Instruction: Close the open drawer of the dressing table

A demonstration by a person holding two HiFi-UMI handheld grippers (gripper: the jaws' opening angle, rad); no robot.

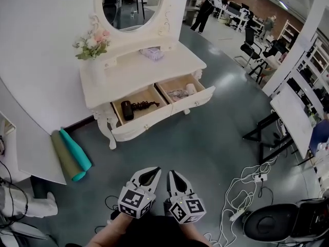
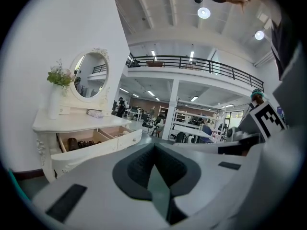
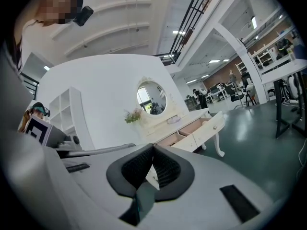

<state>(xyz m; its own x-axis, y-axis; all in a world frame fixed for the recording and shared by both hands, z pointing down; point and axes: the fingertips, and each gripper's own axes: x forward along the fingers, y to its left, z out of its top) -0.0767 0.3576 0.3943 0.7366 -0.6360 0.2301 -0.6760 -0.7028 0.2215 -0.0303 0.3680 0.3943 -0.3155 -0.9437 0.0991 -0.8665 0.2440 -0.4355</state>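
Well ahead of closed fingers point(image 1: 139, 178) | two drawers point(image 1: 149, 121) open | untouched

Grey left gripper point(image 1: 152, 171), right gripper point(image 1: 172, 173); black-and-white marker cubes point(image 1: 135, 201).

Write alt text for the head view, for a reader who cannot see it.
A white dressing table with an oval mirror stands with both drawers pulled open. Near the bottom edge, the left gripper and right gripper sit side by side, fingers shut and empty, well short of it.
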